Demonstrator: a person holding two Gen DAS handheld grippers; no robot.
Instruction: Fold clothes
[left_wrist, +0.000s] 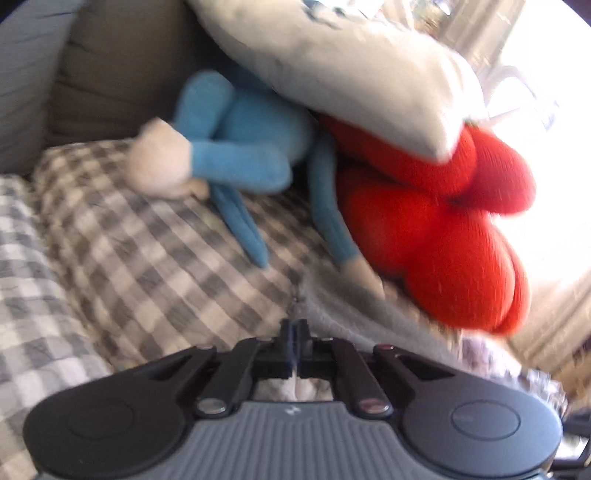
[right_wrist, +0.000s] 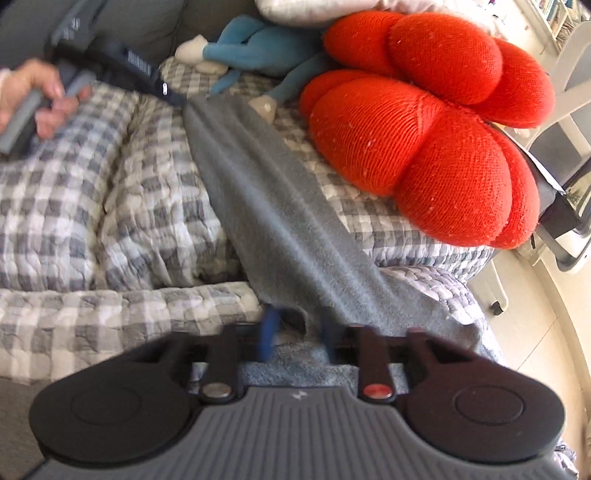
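Observation:
A grey-blue fleece cloth (right_wrist: 280, 221) lies stretched in a long band across the checked bed cover (right_wrist: 92, 192). My left gripper (left_wrist: 294, 332) is shut on its far corner; in the right wrist view that gripper (right_wrist: 173, 98) sits at the cloth's far end, held by a hand. My right gripper (right_wrist: 299, 328) is open, its blue fingers on either side of the cloth's near edge. In the left wrist view the cloth (left_wrist: 369, 314) is blurred.
A red knot cushion (right_wrist: 424, 122) lies right of the cloth, a blue plush toy (left_wrist: 236, 147) behind it under a white pillow (left_wrist: 351, 62). The bed edge and floor (right_wrist: 535, 350) are at right, with a chair (right_wrist: 569, 206).

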